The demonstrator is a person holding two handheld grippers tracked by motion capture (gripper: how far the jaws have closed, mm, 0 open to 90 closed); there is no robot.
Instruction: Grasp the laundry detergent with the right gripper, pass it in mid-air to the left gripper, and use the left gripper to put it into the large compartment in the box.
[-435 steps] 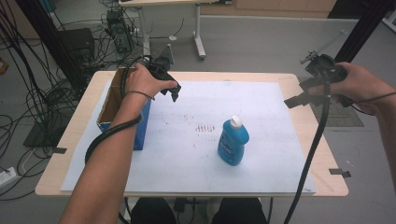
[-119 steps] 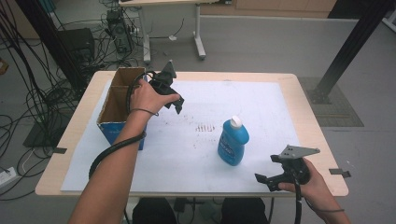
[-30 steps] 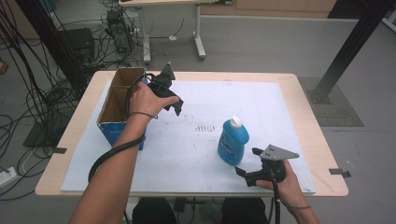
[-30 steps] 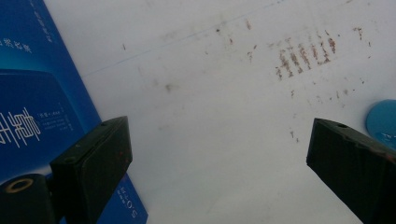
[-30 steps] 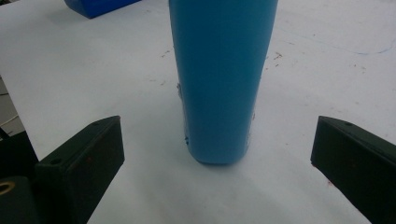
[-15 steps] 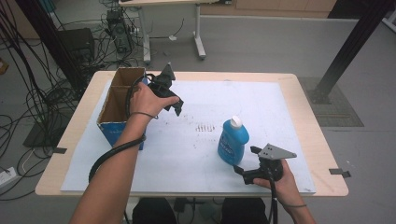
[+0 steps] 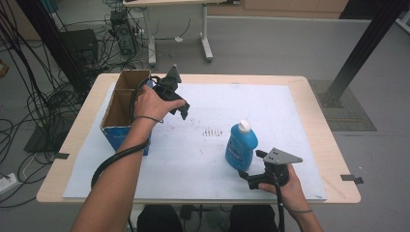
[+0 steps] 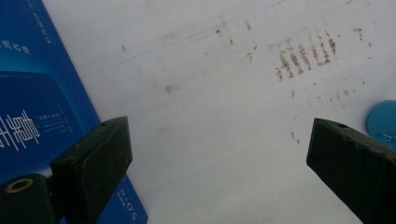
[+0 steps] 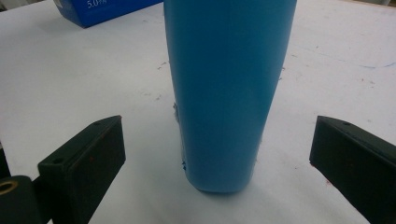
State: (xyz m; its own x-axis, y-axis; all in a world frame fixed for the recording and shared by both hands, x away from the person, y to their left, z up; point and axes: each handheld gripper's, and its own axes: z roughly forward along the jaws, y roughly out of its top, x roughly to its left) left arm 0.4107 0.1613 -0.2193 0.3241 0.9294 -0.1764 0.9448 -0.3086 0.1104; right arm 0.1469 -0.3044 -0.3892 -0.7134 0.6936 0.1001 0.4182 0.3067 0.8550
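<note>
A blue bottle [image 7: 240, 145] with a white cap stands upright on the white sheet, right of centre. My right gripper [image 7: 252, 167] sits just in front of it, low over the table and open. In the right gripper view the bottle's body [image 9: 229, 84] rises between the two spread jaws of that gripper [image 9: 217, 136], which do not touch it. My left gripper [image 7: 181, 109] hovers open beside the open blue cardboard box [image 7: 124, 104]. In the left gripper view that gripper [image 8: 219, 149] has only bare sheet between its jaws, with the box's side [image 8: 32, 107] at left.
A white sheet [image 7: 193, 164] covers most of the wooden table [image 7: 333, 159]. Brown scuff marks [image 7: 212, 132] lie at its middle. Cables [image 7: 29, 106] and equipment crowd the floor at left, and a black post [image 7: 358, 53] stands at back right.
My right gripper has come in from the table's right side and crept up to the bottle from the front. The left gripper has stayed by the box.
</note>
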